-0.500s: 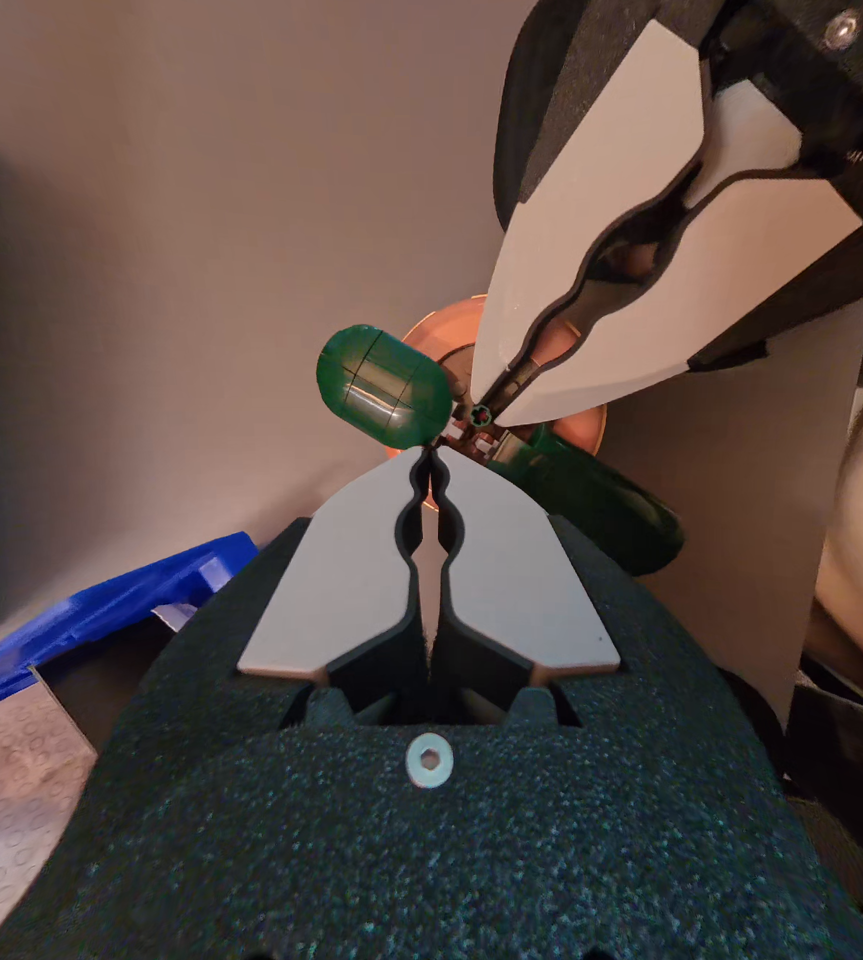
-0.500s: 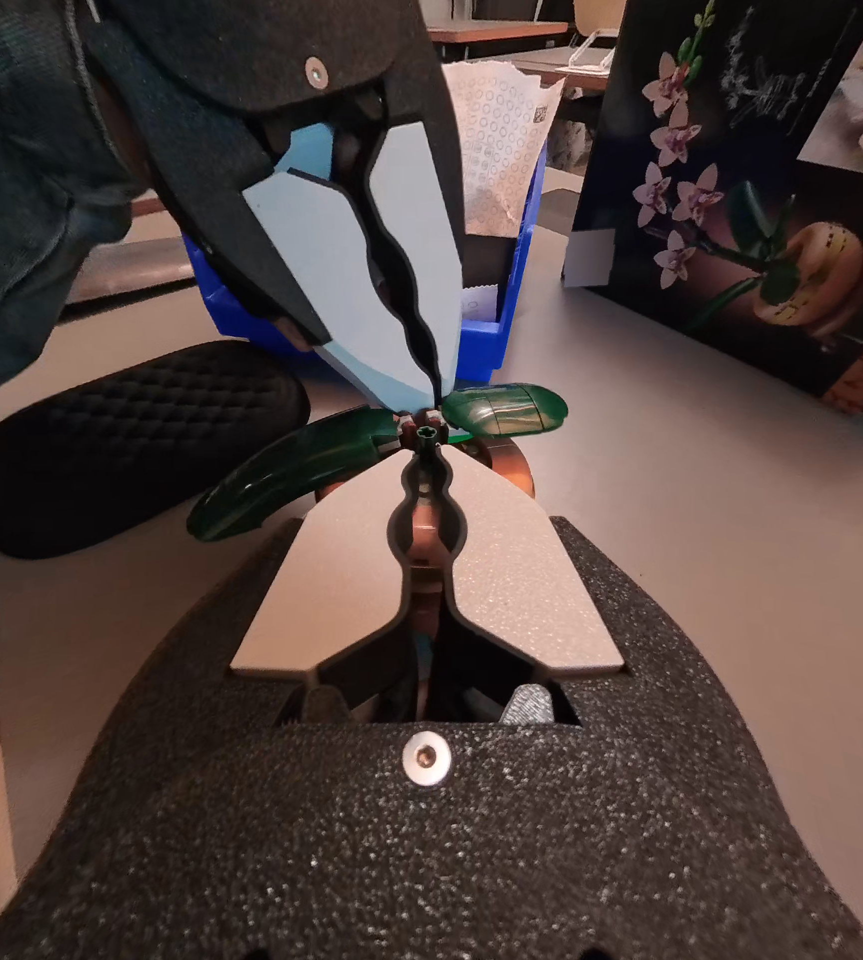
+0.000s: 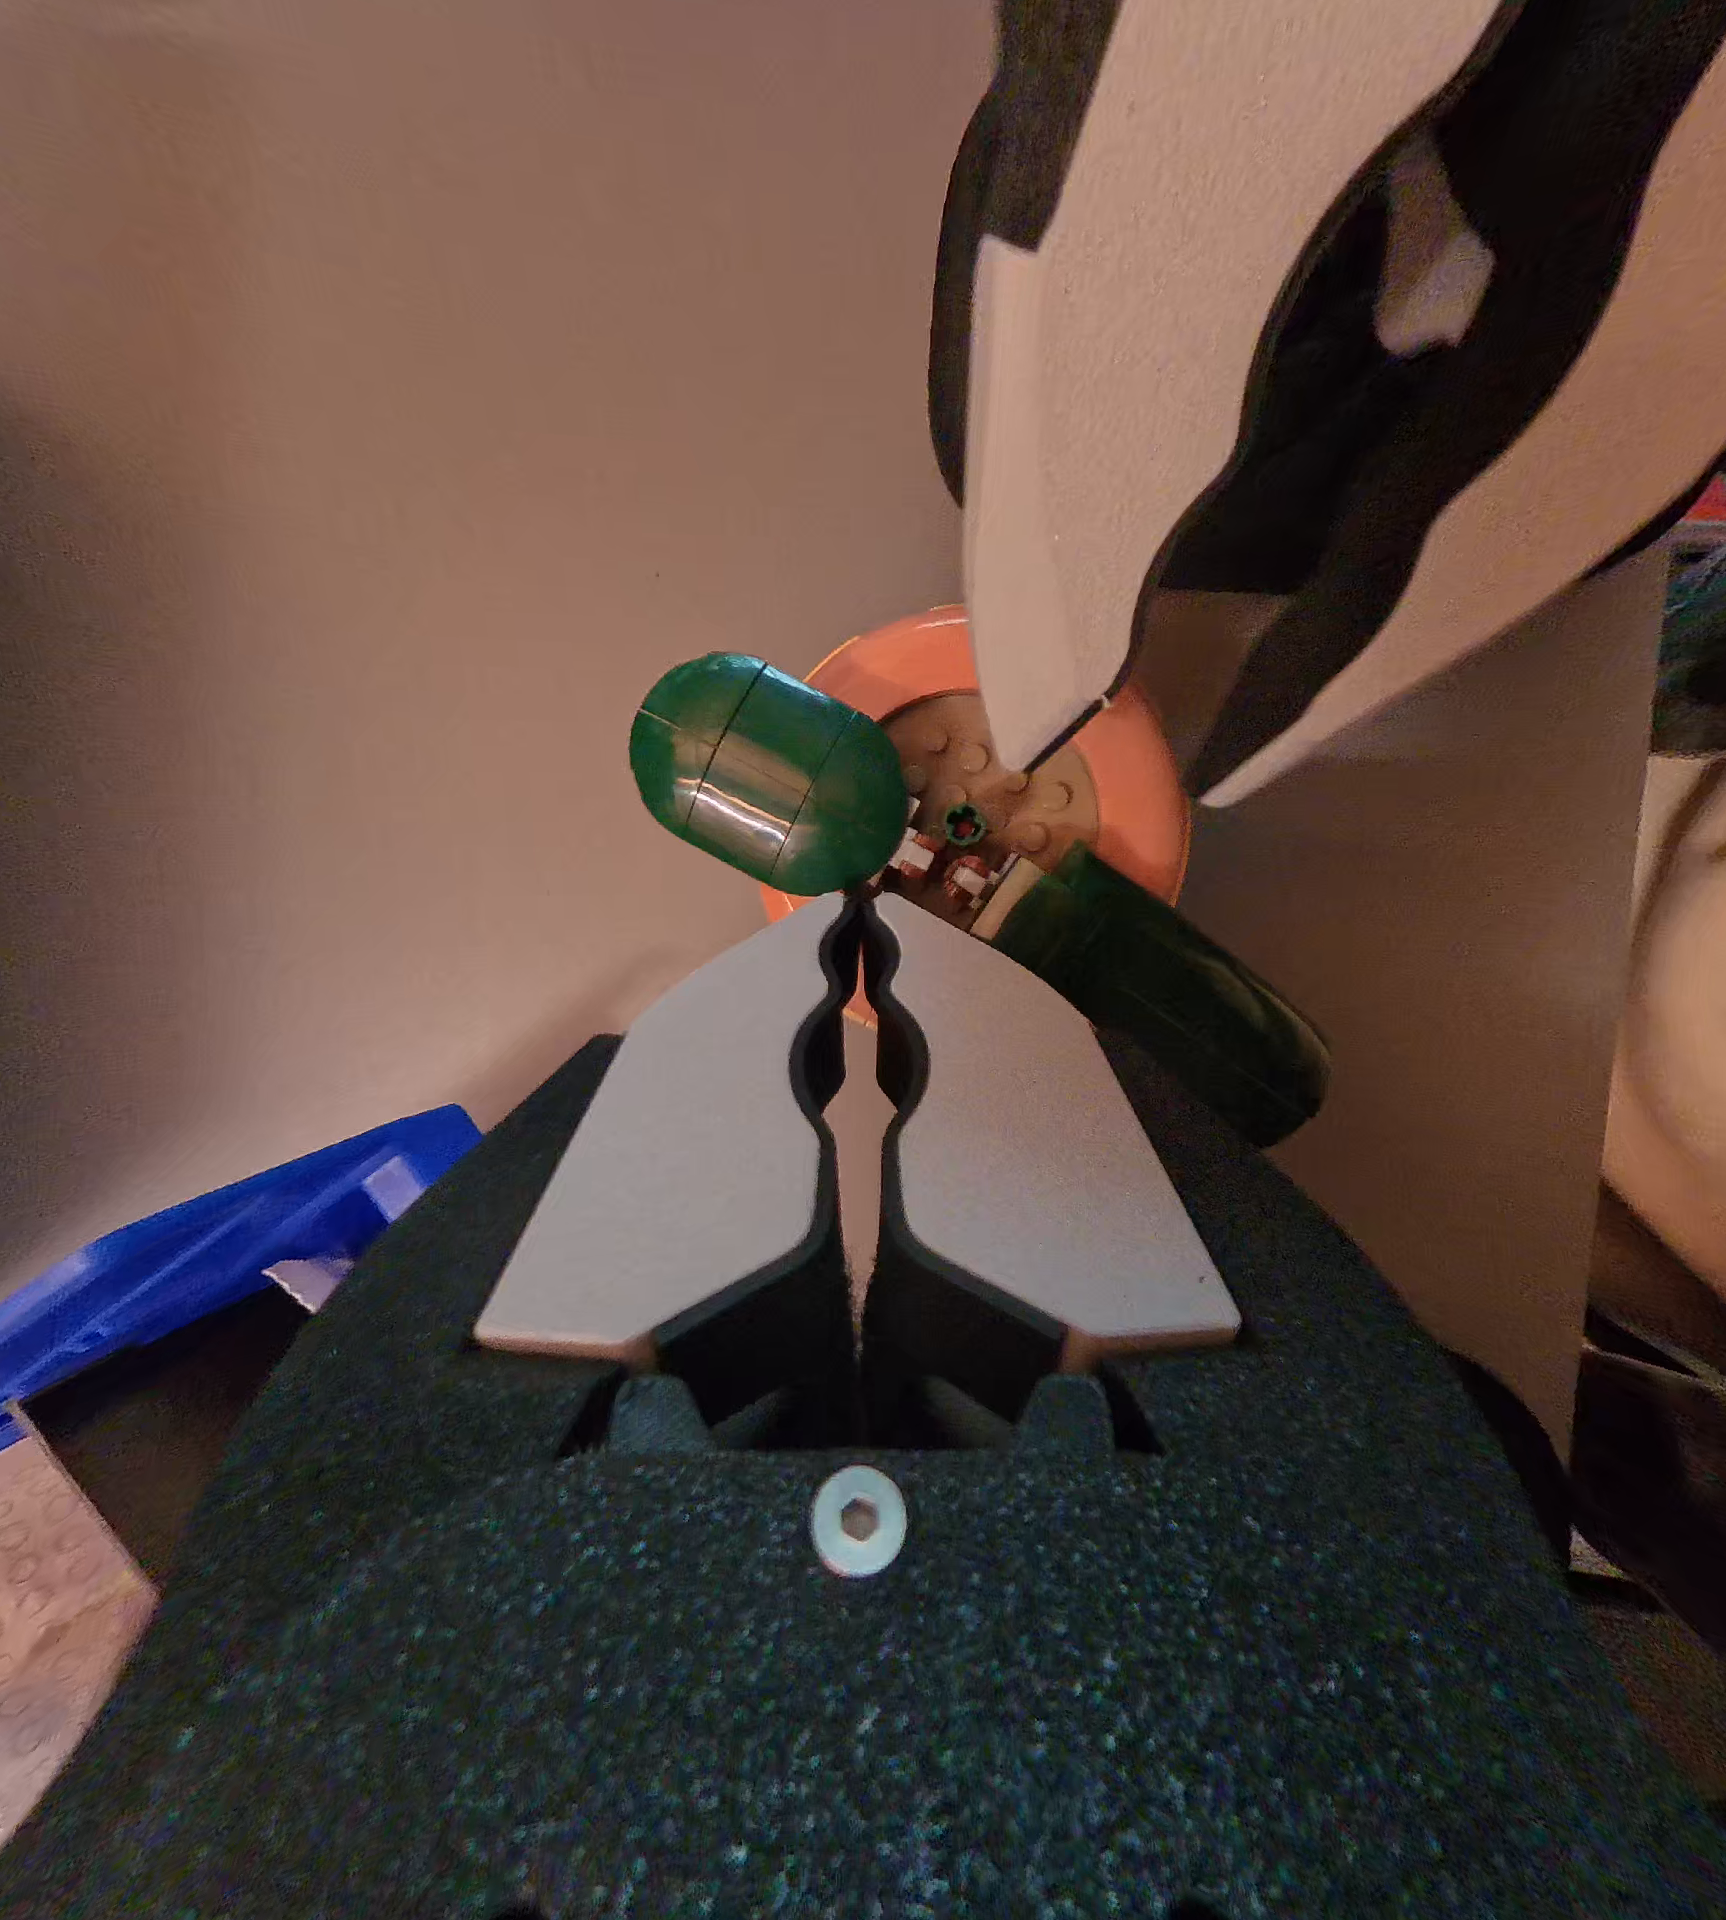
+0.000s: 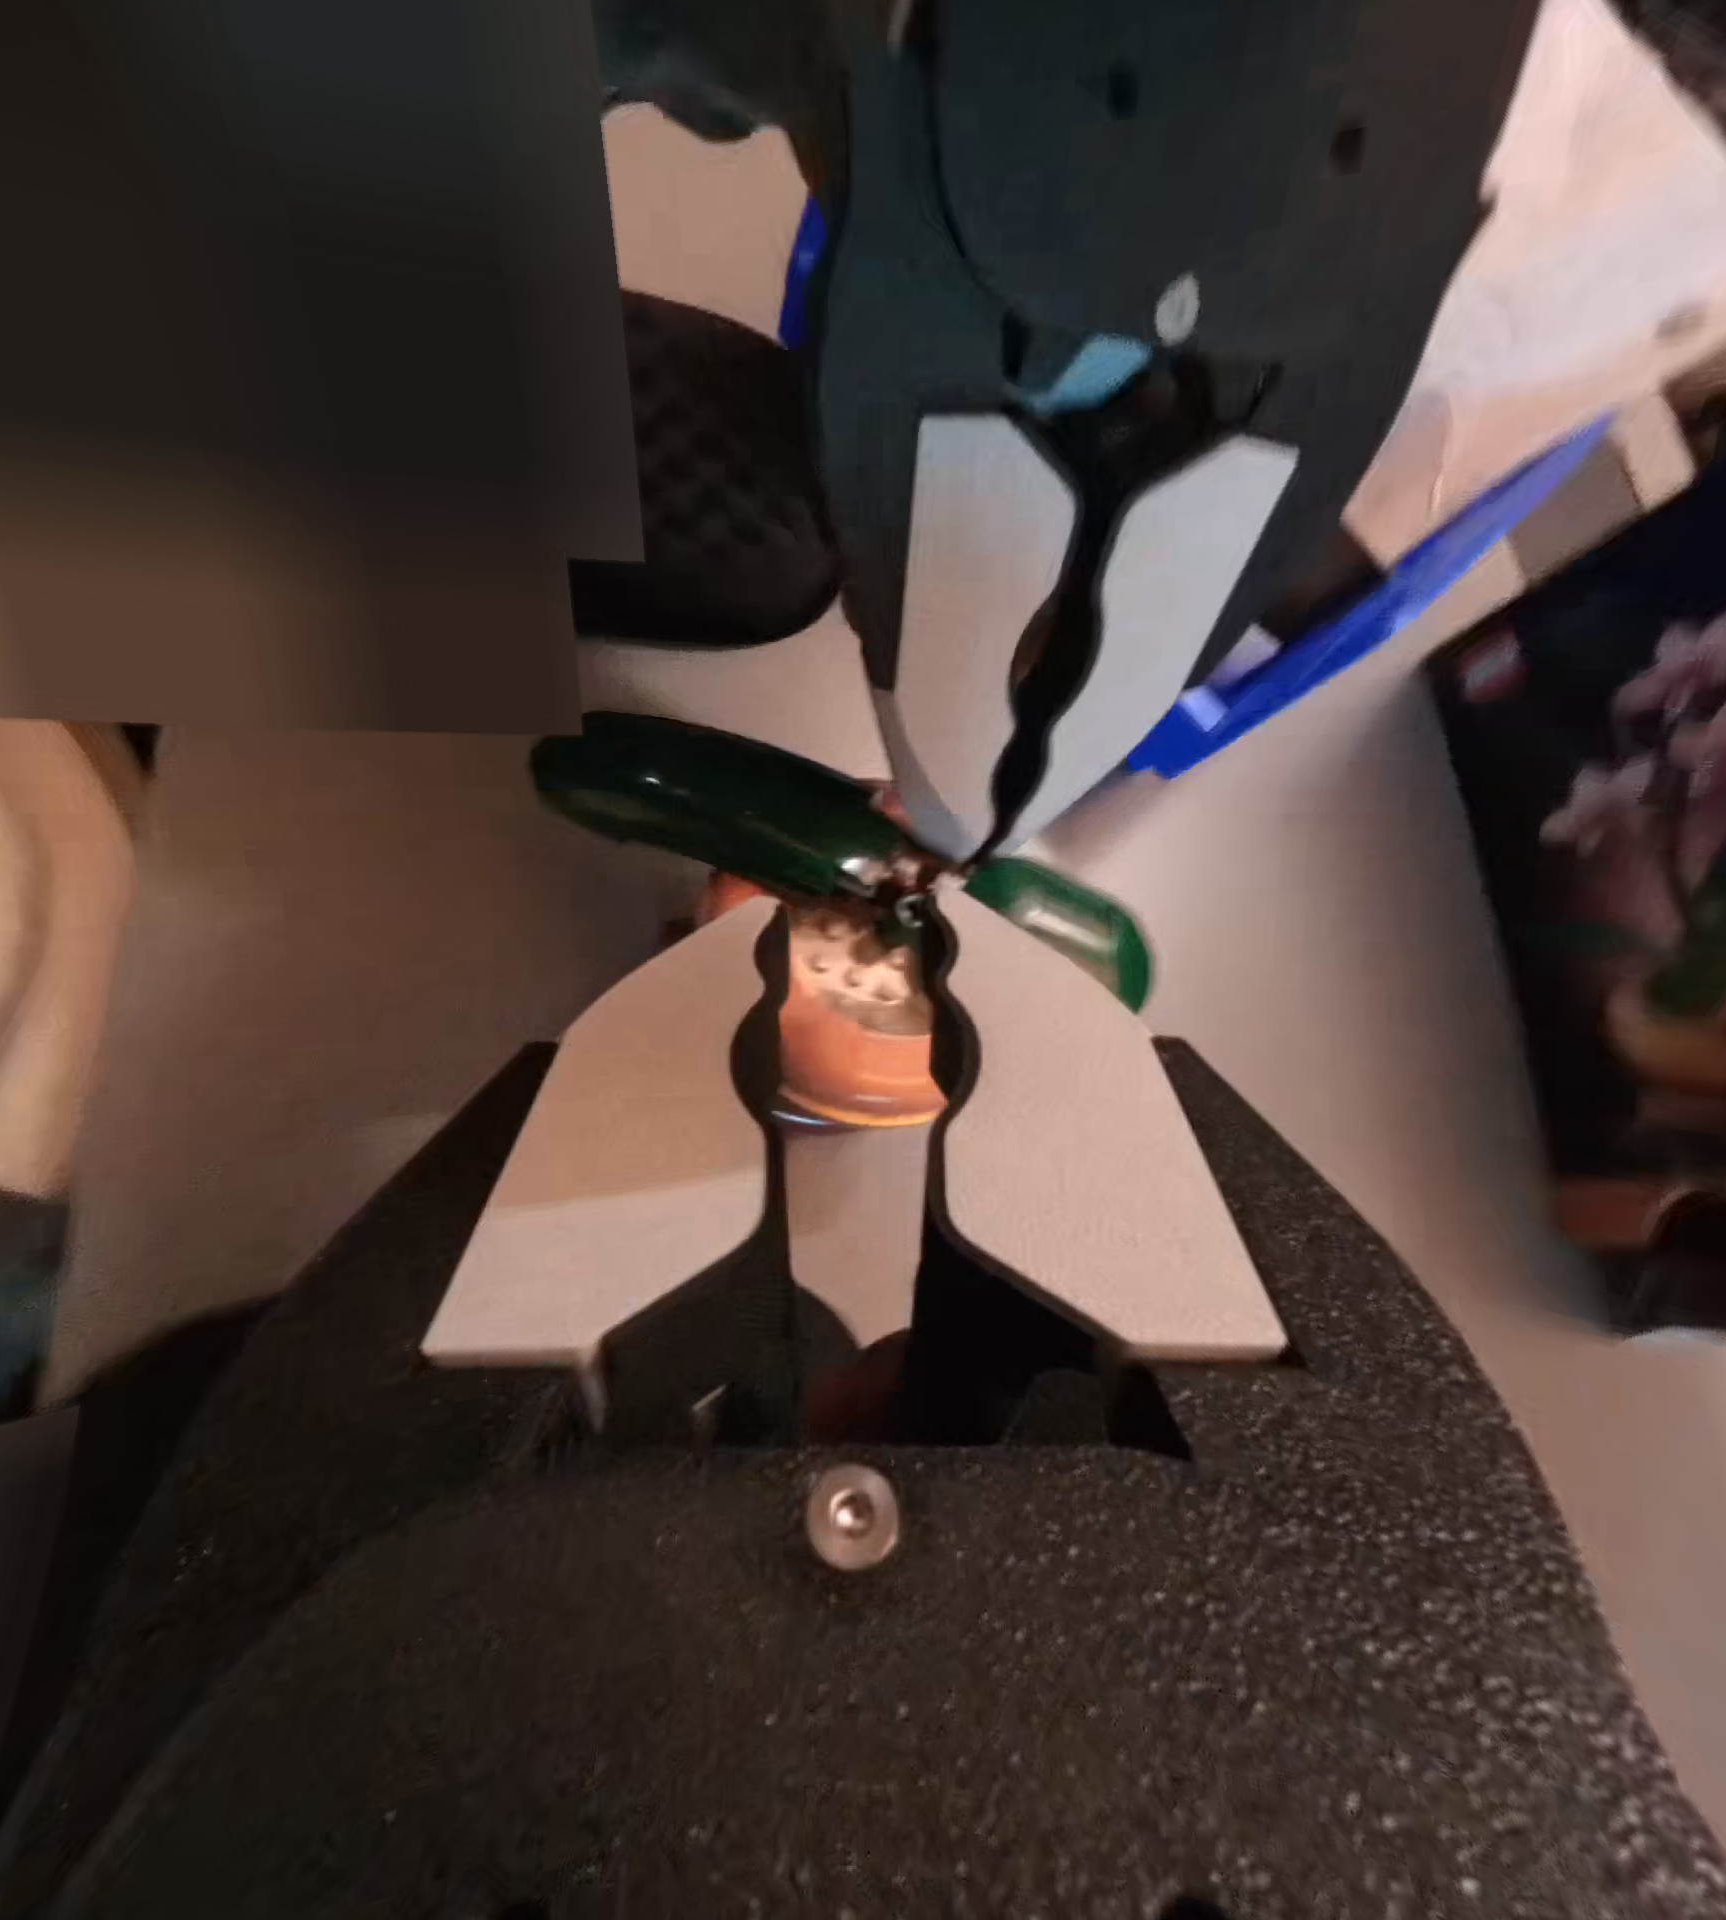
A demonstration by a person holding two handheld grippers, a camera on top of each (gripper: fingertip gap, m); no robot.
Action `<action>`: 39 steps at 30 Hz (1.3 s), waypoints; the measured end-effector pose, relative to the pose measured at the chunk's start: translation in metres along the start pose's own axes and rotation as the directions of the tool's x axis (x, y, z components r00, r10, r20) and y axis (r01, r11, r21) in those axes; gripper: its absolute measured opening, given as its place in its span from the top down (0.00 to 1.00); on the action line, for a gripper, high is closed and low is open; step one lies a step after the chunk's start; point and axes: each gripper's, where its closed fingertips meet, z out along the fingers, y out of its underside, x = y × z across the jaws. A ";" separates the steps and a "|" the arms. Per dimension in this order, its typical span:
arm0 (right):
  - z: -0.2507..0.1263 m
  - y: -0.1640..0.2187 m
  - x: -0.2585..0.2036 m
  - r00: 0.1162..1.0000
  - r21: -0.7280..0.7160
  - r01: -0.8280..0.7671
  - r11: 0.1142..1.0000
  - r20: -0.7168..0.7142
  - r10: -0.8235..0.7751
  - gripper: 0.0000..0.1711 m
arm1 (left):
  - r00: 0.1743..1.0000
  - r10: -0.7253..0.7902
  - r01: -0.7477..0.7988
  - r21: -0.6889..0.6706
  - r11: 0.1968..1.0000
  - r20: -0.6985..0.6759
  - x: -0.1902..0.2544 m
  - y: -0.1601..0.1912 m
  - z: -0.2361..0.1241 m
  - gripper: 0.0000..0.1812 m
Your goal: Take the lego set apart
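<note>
The lego set (image 3: 973, 831) is a small plant model: an orange round pot with a studded tan top, a short green stem stub at the centre, and two dark green leaves. It is held in the air between the two tools, above the bench (image 4: 1285, 935).

The left tool (image 3: 861, 914) is clenched, its tips pinching the model at the root of the rounded leaf (image 3: 765, 774), which points to 10 o'clock in the left wrist view. The long leaf (image 3: 1160, 1003) points to 4 o'clock.

The right tool (image 4: 854, 920) is parted, its fingers straddling the pot (image 4: 854, 1049) without visible contact. It grasps nothing.

Hazards, as judged:
- The model hangs from one narrow pinch point. A twist or tug by the left tool may detach the leaf and drop the pot onto the bench.
- If the right tool closes on the smooth, rounded pot wall, the pot may squirt out of the fingers.
- If the right tool closes off-centre, a fingertip may strike the long leaf (image 4: 703, 805) and lever it off unintentionally.
- Loosened small parts may scatter, missing the blue bin (image 3: 163, 1257) at 8 o'clock.
</note>
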 end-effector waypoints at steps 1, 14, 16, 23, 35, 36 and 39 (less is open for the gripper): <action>0.000 -0.001 0.005 0.997 -0.022 0.073 0.997 0.036 -0.072 0.90 | 1.000 -0.010 0.010 0.010 1.000 -0.008 0.000 0.000 0.000 1.00; 0.012 0.019 0.011 0.970 -0.202 0.179 0.963 0.201 -0.138 0.95 | 0.998 -0.012 0.015 0.054 0.998 -0.063 0.008 -0.004 0.003 1.00; 0.011 0.022 0.006 0.991 -0.169 0.050 0.984 0.128 -0.029 0.94 | 0.999 -0.008 0.011 0.059 0.998 -0.050 0.008 -0.004 0.003 1.00; 0.013 0.014 0.007 0.973 -0.025 -0.229 0.973 -0.014 0.229 0.95 | 0.998 -0.003 0.007 0.074 0.997 -0.059 0.009 -0.004 0.003 1.00; 0.017 0.020 0.010 0.931 0.020 -0.352 0.936 -0.100 0.352 0.96 | 0.997 -0.003 0.009 0.093 0.996 -0.071 0.009 -0.004 0.003 1.00; 0.018 0.022 0.011 0.931 0.011 -0.349 0.937 -0.108 0.348 0.95 | 0.997 -0.003 0.009 0.095 0.995 -0.073 0.009 -0.004 0.003 1.00; 0.018 0.019 0.011 0.927 0.038 -0.357 0.933 -0.107 0.359 0.96 | 0.997 0.001 0.007 0.100 0.995 -0.075 0.009 -0.003 0.003 1.00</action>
